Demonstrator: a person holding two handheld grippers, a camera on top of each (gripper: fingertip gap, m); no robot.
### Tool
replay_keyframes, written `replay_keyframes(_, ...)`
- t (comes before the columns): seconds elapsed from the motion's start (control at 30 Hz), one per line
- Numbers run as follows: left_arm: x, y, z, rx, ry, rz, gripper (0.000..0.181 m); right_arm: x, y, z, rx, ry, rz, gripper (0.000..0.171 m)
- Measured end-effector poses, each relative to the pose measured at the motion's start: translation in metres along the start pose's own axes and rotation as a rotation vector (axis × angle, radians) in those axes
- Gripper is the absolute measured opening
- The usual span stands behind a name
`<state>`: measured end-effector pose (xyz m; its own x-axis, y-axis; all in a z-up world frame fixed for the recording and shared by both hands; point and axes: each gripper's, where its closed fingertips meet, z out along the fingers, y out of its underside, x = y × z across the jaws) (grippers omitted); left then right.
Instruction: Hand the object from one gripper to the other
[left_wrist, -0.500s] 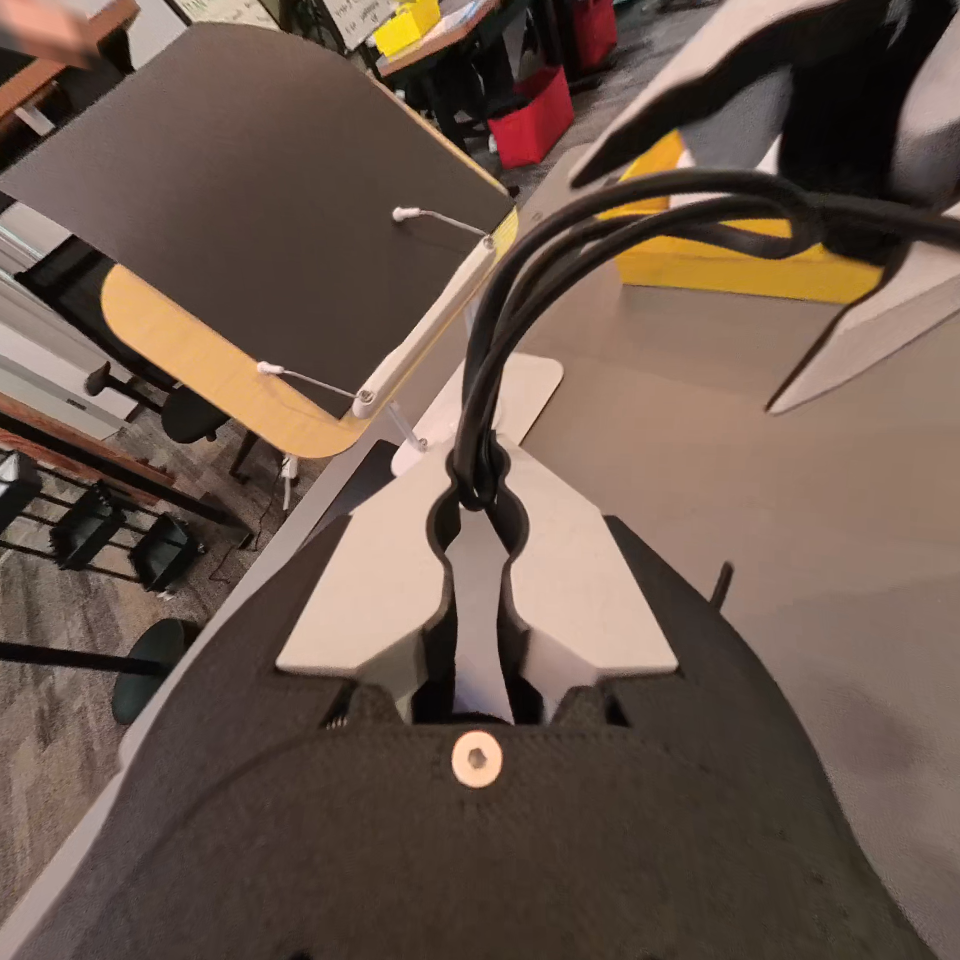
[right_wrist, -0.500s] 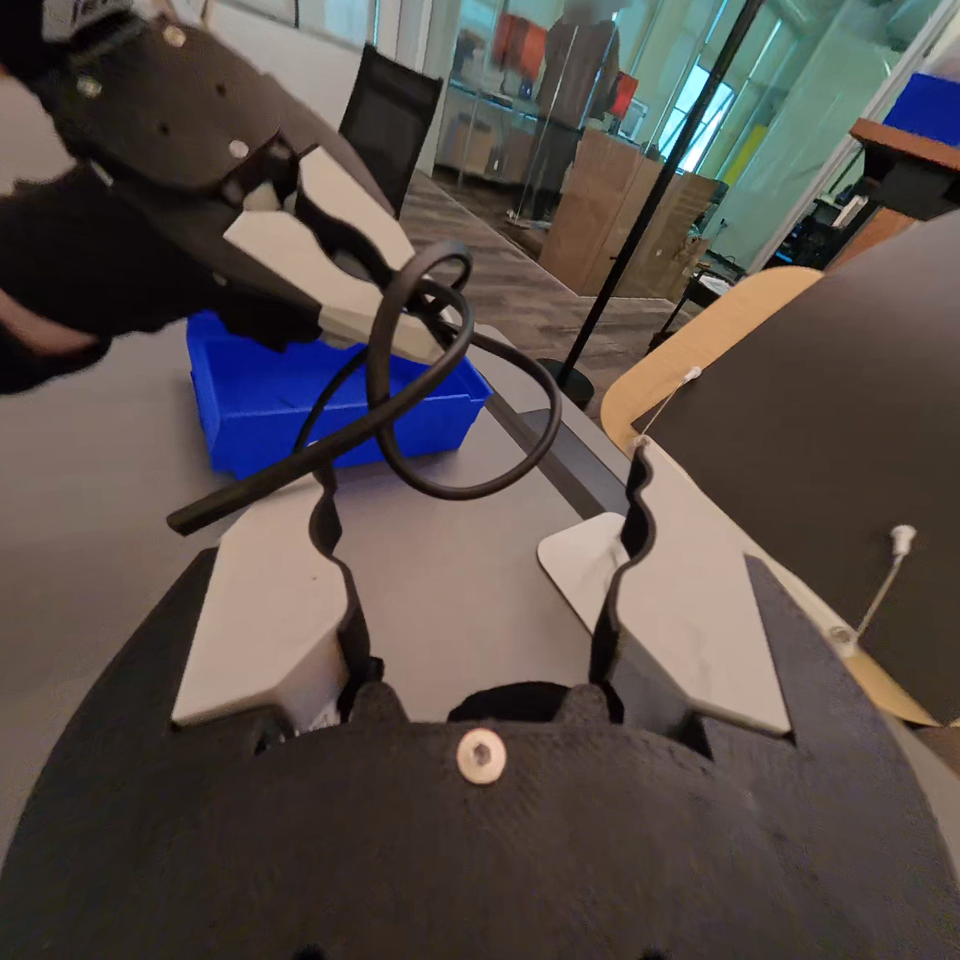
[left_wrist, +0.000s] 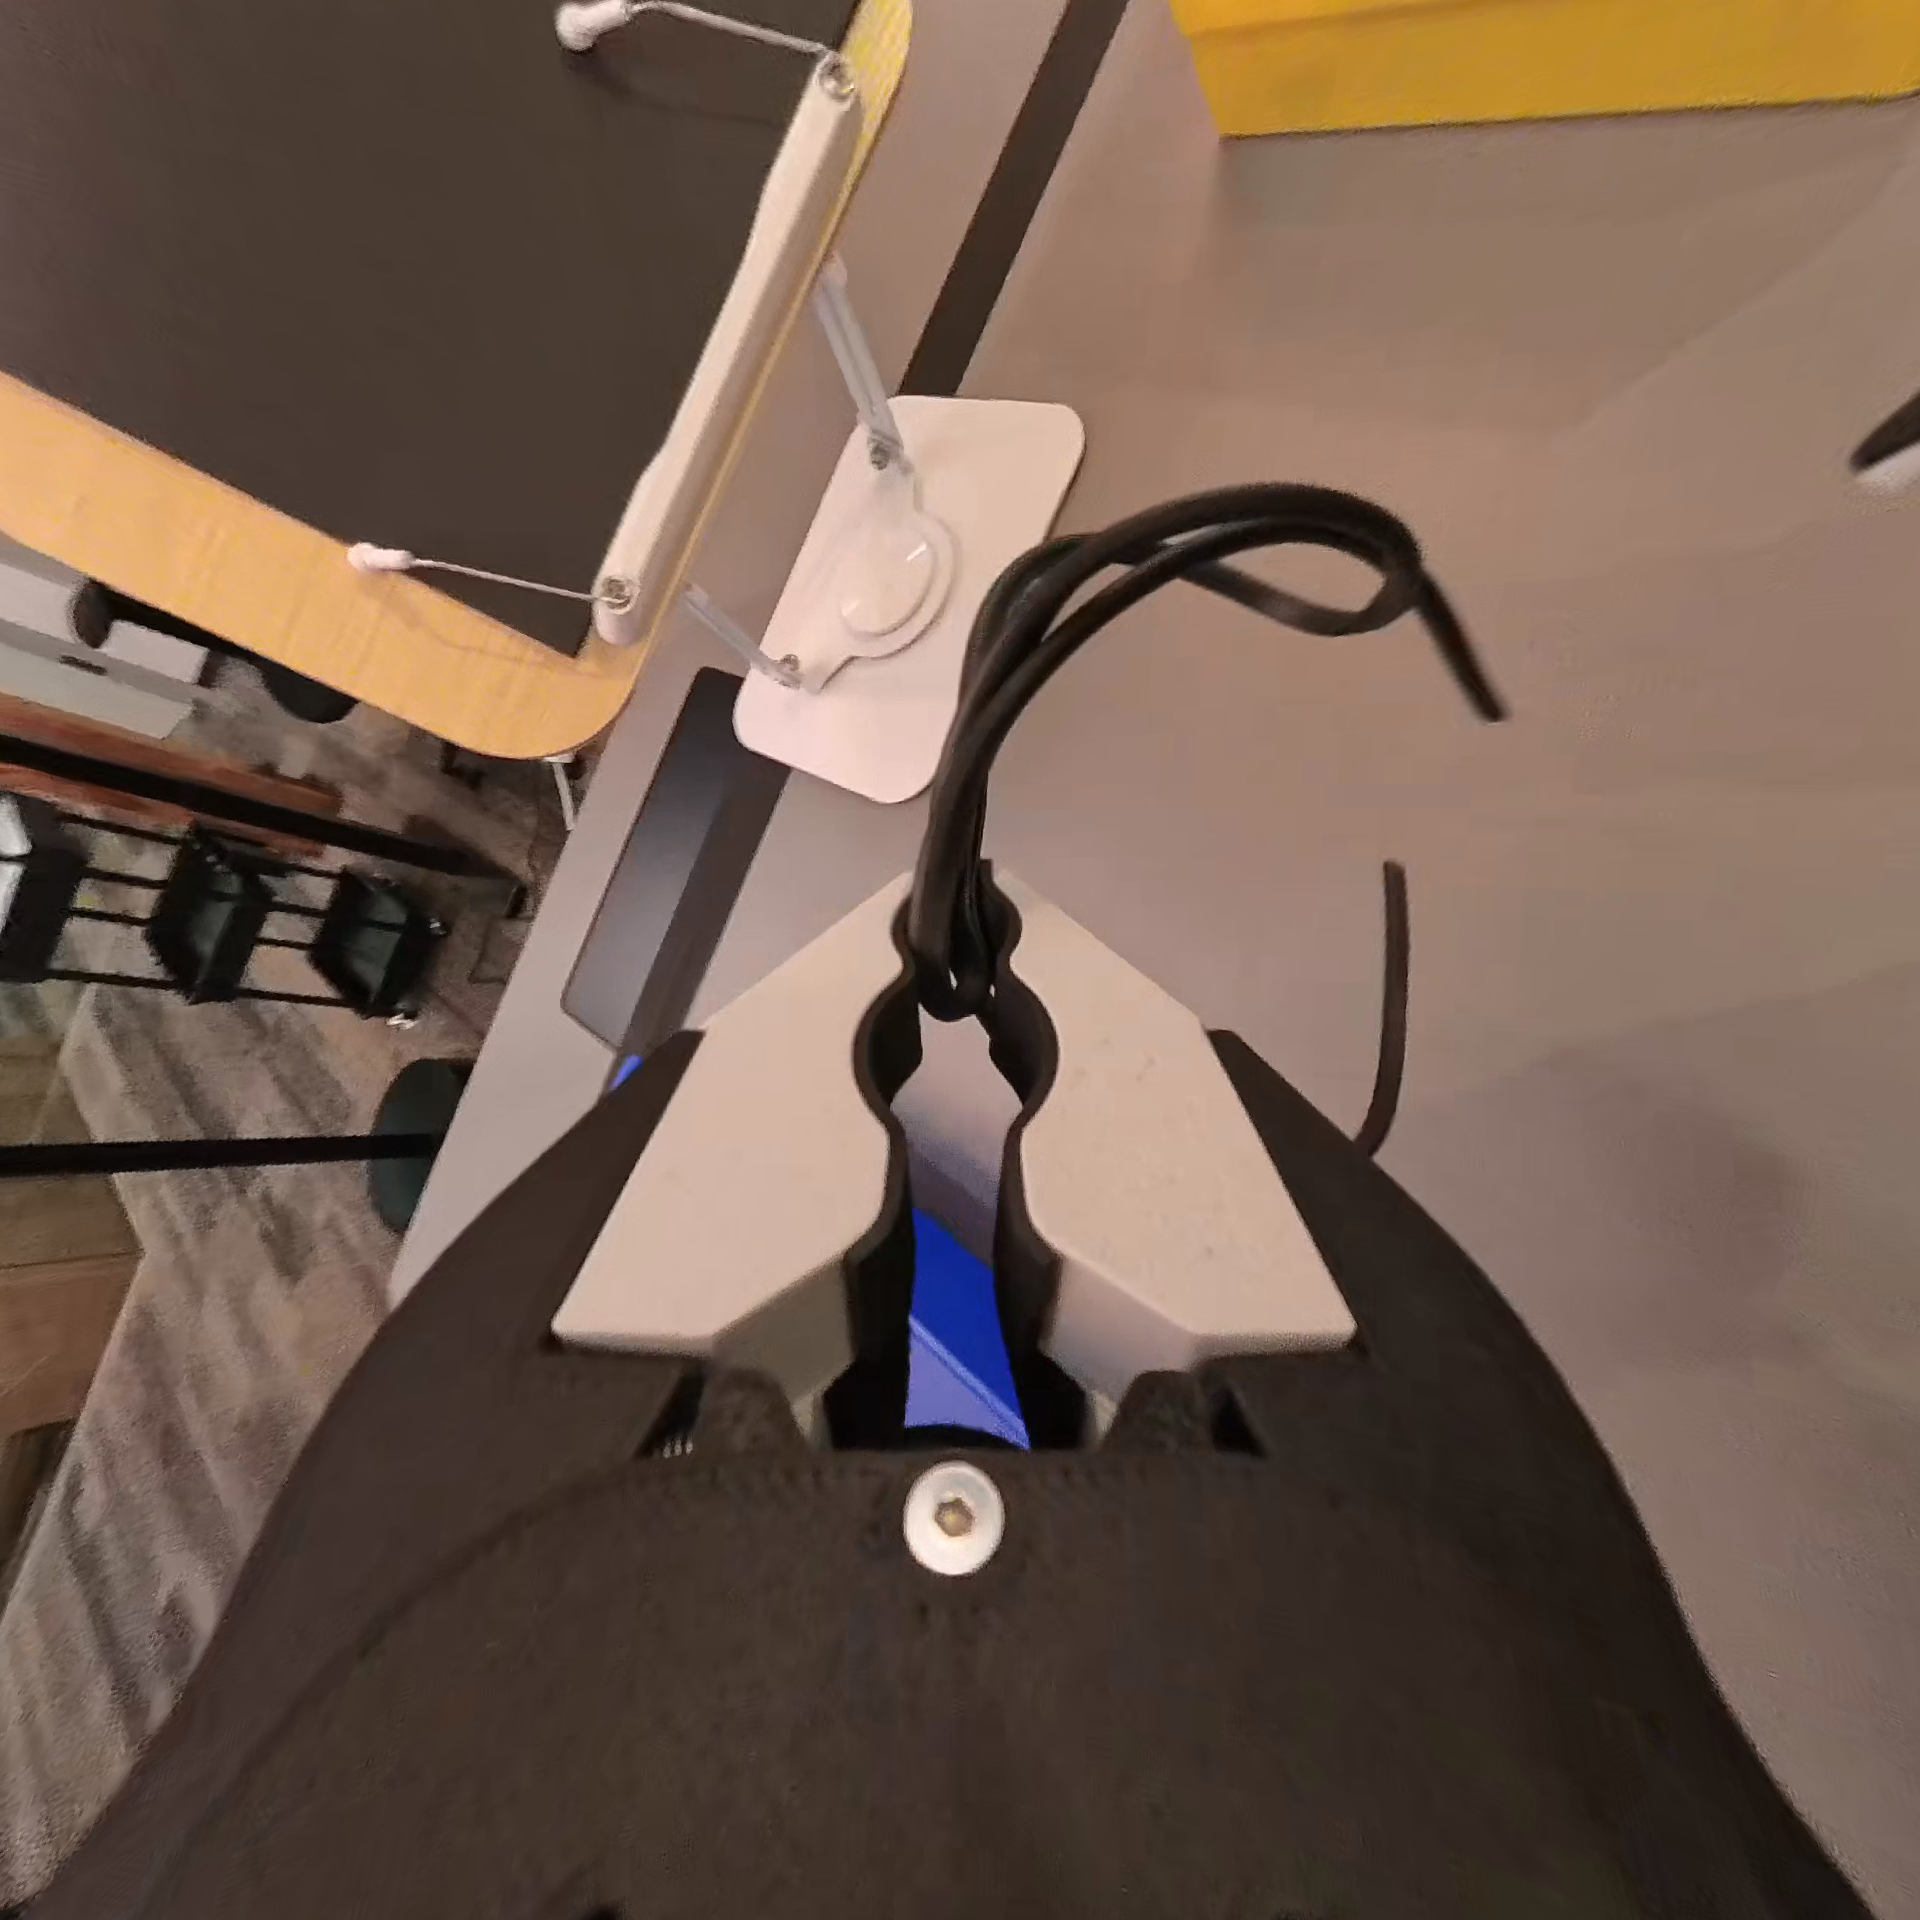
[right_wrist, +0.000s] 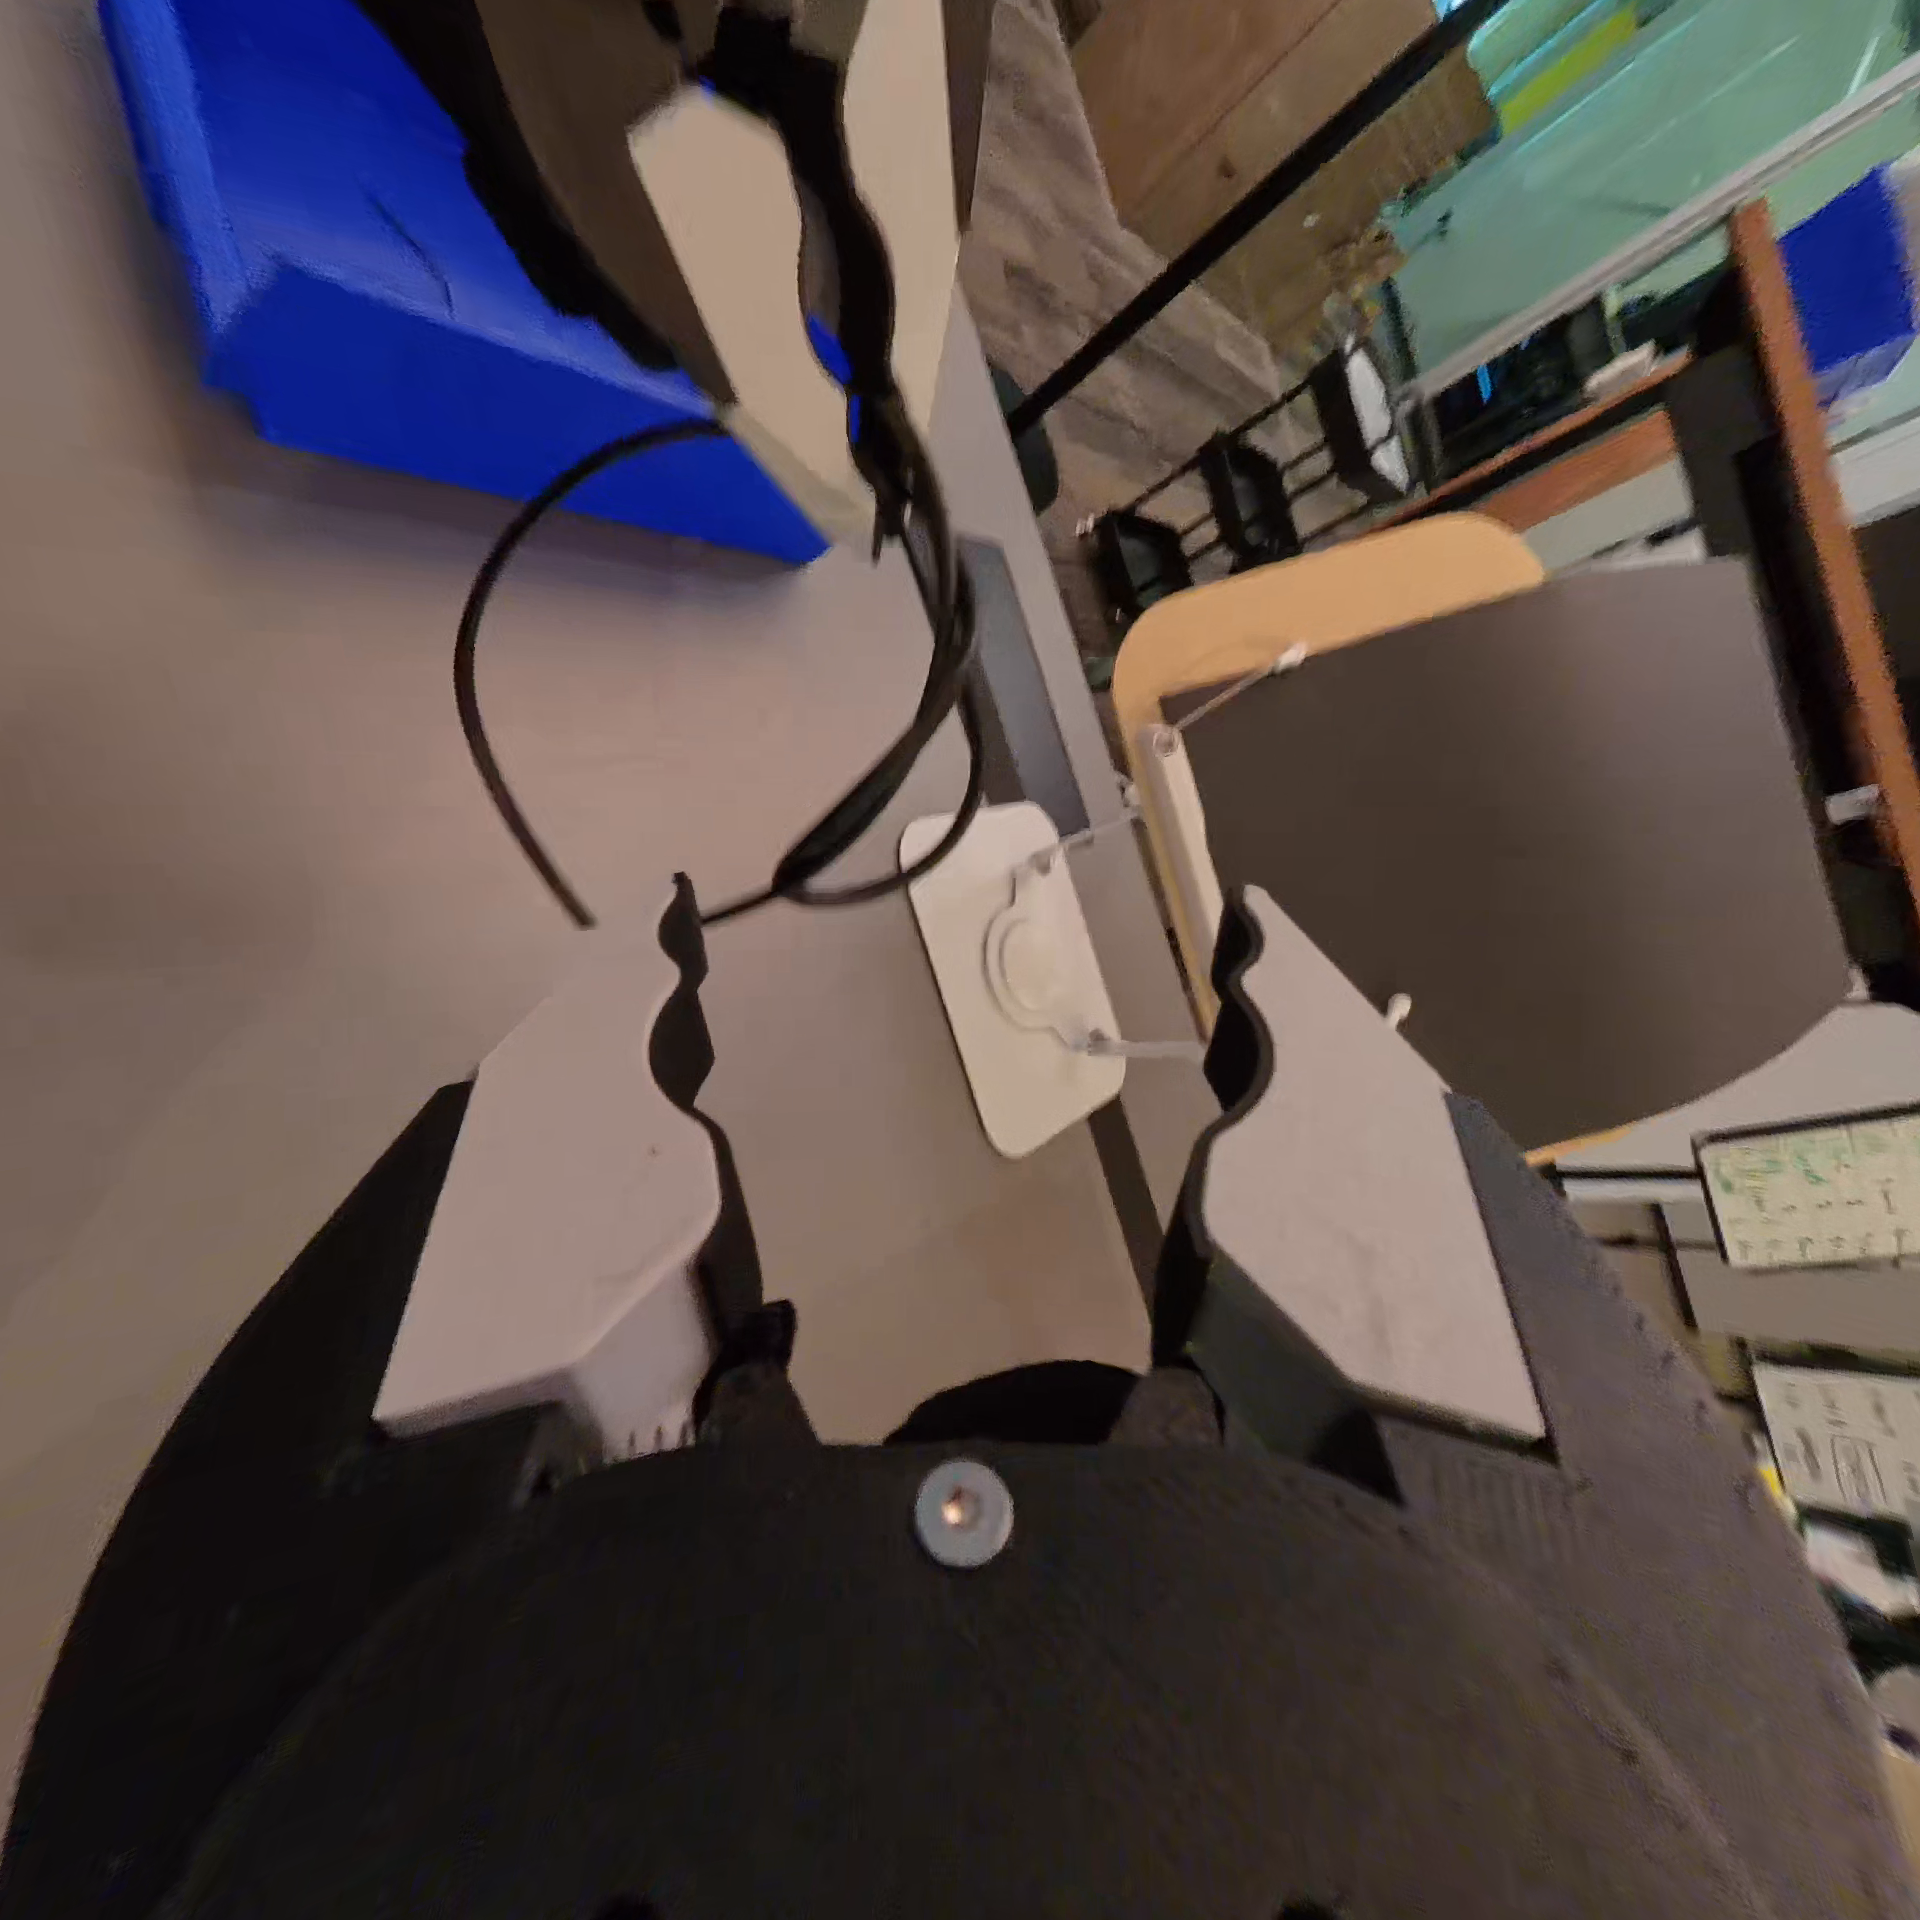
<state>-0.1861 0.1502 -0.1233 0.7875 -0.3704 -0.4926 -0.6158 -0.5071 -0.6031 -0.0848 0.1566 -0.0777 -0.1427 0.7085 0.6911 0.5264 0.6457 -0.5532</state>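
Left hand-held gripper (left_wrist: 954, 935) around black cable (left_wrist: 1049, 613)

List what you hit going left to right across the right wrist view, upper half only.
Blue bin → left gripper, shut on the black cable bundle → black pole → tan-edged dark panel → wood-edged desk.

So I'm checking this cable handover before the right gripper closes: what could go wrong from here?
1. The left gripper pinches the black cable only at its fingertips, so a tug could pull it free.
2. The right gripper is open with just thin loops near its tips; it may catch one strand or miss.
3. A loose end hangs outside its left finger and could snag.
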Motion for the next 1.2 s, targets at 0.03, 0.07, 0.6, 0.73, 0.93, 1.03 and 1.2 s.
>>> replay_keyframes(0.03, 0.004, -0.002, -0.001, 0.011, 0.022, -0.005, 0.003, -0.001, -0.012, -0.001, 0.064, -0.007, 0.014, 0.093)
replay_keyframes(0.07, 0.005, -0.003, -0.002, 0.009, 0.026, -0.001, 0.003, -0.003, -0.026, -0.001, 0.145, -0.024, 0.050, 0.089)
replay_keyframes(0.6, 0.054, -0.036, -0.026, 0.139, 0.262, 0.010, 0.004, -0.018, -0.020, 0.067, 0.156, 0.129, -0.130, 0.000)
replay_keyframes(0.73, 0.051, -0.044, -0.033, 0.202, 0.276, -0.013, 0.004, -0.016, -0.025, 0.062, 0.193, 0.111, -0.055, 0.000)
replay_keyframes(0.93, 0.041, -0.063, -0.050, 0.359, 0.300, -0.071, 0.020, 0.000, -0.026, 0.052, 0.287, 0.078, 0.166, 0.000)
replay_keyframes(1.03, 0.030, -0.066, -0.058, 0.425, 0.285, -0.084, 0.031, 0.012, -0.023, 0.045, 0.349, 0.061, 0.293, 0.000)
replay_keyframes(1.2, 0.019, -0.062, -0.060, 0.503, 0.326, -0.112, 0.036, 0.031, -0.020, 0.029, 0.498, 0.002, 0.512, 0.000)
